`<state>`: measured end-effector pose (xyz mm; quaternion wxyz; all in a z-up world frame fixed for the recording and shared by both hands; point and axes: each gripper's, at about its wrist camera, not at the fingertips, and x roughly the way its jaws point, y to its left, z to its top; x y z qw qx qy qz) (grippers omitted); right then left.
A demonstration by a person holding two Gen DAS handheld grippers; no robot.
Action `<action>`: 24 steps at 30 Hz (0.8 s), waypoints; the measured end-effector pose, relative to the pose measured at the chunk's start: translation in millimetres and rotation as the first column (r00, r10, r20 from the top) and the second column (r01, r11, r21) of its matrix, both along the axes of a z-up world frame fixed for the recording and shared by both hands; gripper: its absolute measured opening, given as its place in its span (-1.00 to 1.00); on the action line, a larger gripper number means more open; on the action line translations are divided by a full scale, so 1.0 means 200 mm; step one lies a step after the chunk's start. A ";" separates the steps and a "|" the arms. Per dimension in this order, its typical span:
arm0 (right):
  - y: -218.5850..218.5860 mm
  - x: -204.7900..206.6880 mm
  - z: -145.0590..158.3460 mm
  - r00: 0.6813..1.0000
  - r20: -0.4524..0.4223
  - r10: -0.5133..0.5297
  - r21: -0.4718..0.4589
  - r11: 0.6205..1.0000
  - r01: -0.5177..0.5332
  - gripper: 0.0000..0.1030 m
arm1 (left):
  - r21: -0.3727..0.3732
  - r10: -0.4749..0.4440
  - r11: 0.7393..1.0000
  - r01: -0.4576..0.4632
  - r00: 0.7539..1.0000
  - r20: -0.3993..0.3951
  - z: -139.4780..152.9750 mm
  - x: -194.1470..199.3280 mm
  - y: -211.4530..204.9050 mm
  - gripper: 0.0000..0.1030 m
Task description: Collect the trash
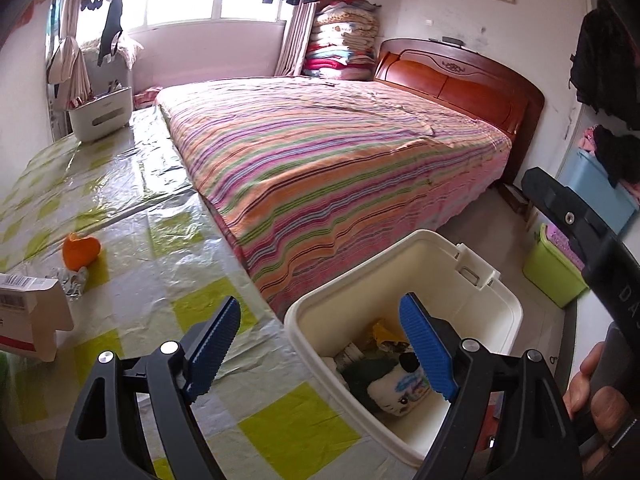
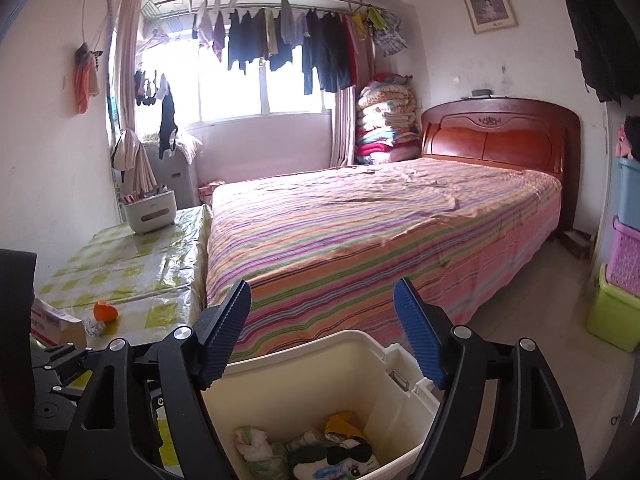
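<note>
While both blue-padded grippers, left (image 1: 324, 344) and right (image 2: 328, 332), gape wide and empty, a cream plastic bin (image 2: 312, 364) just below them holds crumpled wrappers (image 2: 256, 446). Orange peel (image 1: 80, 251) and a white cardboard box (image 1: 34, 314) lie on the checked plastic-covered table (image 1: 168, 240), beside a striped bed (image 1: 320, 160).
</note>
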<state>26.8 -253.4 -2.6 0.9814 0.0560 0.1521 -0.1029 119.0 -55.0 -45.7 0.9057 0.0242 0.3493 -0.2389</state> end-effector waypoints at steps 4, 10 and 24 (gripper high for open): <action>0.04 0.00 0.00 1.000 0.004 0.011 -0.019 1.000 -0.011 0.44 | 0.005 0.007 1.000 -0.007 1.000 0.001 0.00 -0.01 0.02 0.54; 0.10 0.00 0.01 1.000 0.010 0.027 -0.053 0.998 -0.027 0.44 | 0.015 0.013 1.000 -0.013 1.000 0.001 0.01 -0.02 0.06 0.54; 0.27 -0.02 0.03 0.998 0.020 -0.066 -0.221 0.973 0.069 0.54 | 0.037 0.026 0.999 -0.026 1.000 0.003 0.02 -0.06 0.15 0.54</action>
